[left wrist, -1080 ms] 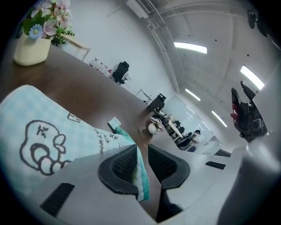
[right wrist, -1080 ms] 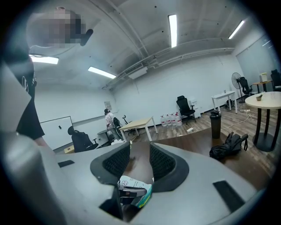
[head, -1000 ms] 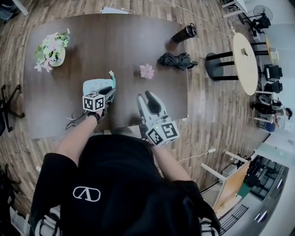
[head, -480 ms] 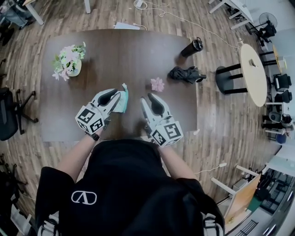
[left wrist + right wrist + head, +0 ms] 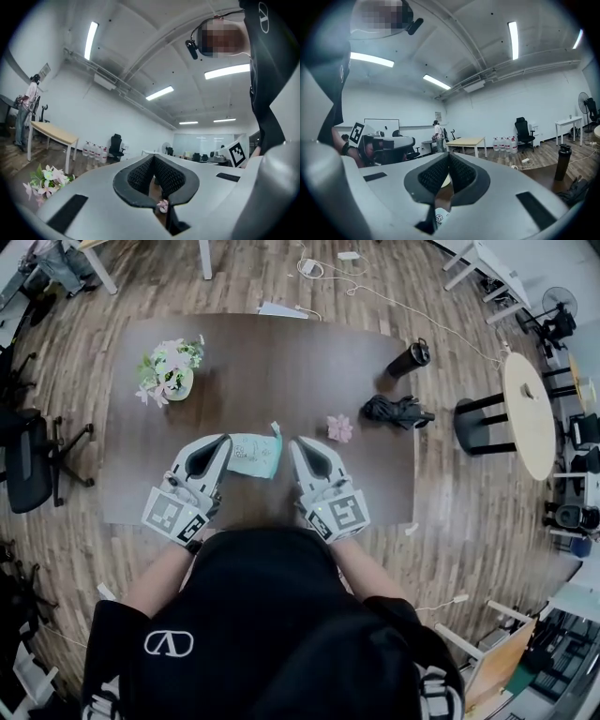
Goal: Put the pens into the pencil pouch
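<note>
The pale teal pencil pouch [image 5: 253,455] lies flat on the dark wooden table [image 5: 281,352], its zip tab [image 5: 275,429] at its right end. A sliver of the pouch [image 5: 440,218] shows under the right gripper's jaws. No pen shows in any view. My left gripper [image 5: 223,439] hovers just left of the pouch, and my right gripper [image 5: 297,442] just right of it. Both are held level above the table. Their jaws have just closed, with nothing between them: left gripper [image 5: 154,158], right gripper [image 5: 449,155].
A flower pot [image 5: 171,371] stands at the table's far left. A pink paper flower [image 5: 339,428], a black bundle [image 5: 398,410] and a black bottle [image 5: 409,359] lie to the right. Beyond stand a round side table [image 5: 528,413] and an office chair [image 5: 28,460].
The left gripper has lifted off the pouch and come up to its left. The right gripper has risen a little. Both pairs of jaws went from partly open to shut.
</note>
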Available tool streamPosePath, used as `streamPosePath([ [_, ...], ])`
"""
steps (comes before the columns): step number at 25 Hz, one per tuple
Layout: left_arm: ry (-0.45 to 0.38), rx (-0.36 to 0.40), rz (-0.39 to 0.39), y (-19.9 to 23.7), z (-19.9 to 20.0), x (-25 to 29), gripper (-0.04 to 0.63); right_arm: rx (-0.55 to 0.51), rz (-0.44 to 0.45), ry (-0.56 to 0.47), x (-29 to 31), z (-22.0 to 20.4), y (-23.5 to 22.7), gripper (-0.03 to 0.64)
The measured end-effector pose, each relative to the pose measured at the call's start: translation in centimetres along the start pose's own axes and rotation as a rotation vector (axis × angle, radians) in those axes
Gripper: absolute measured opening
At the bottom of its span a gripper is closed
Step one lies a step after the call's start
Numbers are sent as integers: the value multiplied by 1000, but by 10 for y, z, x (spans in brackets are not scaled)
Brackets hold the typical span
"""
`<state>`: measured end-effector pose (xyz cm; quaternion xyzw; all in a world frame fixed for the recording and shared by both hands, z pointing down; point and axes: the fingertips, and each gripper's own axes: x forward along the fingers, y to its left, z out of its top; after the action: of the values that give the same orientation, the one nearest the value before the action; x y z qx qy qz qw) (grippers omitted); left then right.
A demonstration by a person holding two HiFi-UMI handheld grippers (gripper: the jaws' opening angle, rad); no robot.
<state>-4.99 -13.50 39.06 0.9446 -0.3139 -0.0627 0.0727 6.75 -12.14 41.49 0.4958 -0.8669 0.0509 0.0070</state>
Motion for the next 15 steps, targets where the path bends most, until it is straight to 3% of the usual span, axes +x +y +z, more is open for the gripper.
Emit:
streamPosePath([
  [15,-38,62,56,-3,17,-11,2,-101,-15,-38,1,22,9,-2],
])
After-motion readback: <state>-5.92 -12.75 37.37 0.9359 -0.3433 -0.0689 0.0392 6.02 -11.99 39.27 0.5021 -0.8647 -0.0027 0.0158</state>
